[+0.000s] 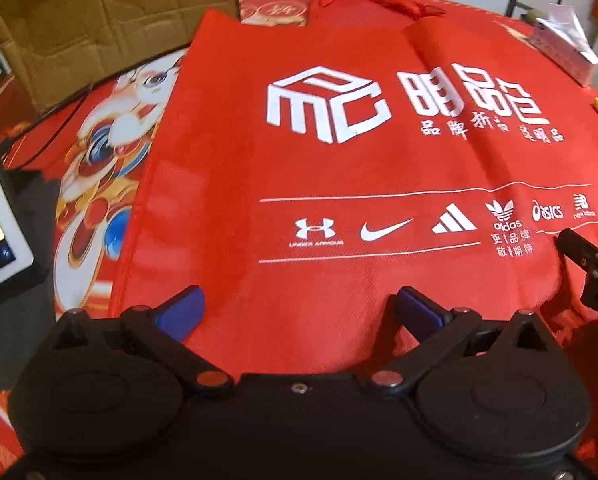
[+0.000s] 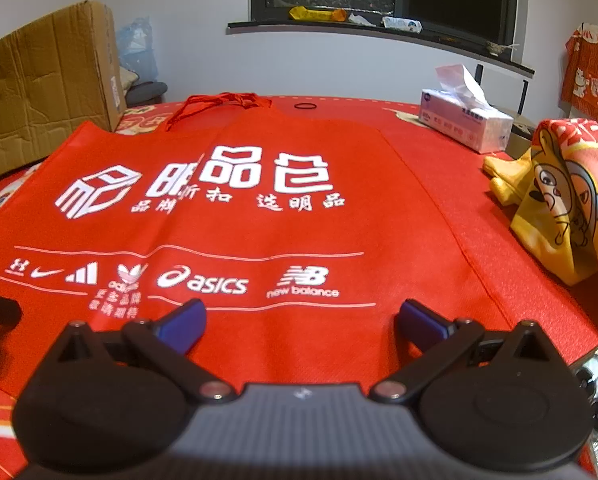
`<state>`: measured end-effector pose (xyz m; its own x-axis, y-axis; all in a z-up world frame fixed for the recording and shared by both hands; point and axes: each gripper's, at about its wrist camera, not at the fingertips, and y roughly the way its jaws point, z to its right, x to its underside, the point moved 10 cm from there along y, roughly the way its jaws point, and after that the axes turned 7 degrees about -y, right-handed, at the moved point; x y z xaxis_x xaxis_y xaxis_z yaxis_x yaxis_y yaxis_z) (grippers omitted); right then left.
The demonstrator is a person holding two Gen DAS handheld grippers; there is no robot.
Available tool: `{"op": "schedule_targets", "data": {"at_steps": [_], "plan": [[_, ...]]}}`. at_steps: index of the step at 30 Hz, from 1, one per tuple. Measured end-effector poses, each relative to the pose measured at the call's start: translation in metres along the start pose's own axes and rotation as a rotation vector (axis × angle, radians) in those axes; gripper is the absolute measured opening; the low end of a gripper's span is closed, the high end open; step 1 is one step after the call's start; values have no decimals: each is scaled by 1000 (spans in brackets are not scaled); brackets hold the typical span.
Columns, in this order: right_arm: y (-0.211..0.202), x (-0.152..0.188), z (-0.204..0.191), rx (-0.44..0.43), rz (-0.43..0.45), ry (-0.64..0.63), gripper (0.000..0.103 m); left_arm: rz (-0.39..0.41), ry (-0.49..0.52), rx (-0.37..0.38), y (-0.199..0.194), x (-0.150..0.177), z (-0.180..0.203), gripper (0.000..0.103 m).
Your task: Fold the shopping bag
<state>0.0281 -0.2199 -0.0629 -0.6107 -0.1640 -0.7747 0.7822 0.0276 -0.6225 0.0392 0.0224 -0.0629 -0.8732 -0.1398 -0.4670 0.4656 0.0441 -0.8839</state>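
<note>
Grippers, left gripper (image 1: 299,312) and right gripper (image 2: 301,322), hover wide open and empty over the shopping bag (image 1: 339,160) lying flat on the table (image 2: 499,240); light, limp fabric (likely slippery), best pinched at near-edge corners.

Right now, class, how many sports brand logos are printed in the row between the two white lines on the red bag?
6, left to right on the bag: Under Armour, Nike, Adidas stripes, Adidas trefoil, Asics, New Balance. None look hidden.
</note>
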Motion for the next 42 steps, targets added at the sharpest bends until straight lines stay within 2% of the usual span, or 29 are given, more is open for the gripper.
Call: {"op": "schedule_targets", "data": {"at_steps": [27, 32, 42], "plan": [[0, 0, 1, 4, 0, 2, 102, -196, -75, -52, 10, -6, -4, 103], [0, 0, 1, 4, 0, 3, 102, -185, -118, -68, 10, -8, -4, 103], [0, 0, 1, 5, 0, 4, 102, -106, -138, -70, 9, -8, -4, 103]]}}
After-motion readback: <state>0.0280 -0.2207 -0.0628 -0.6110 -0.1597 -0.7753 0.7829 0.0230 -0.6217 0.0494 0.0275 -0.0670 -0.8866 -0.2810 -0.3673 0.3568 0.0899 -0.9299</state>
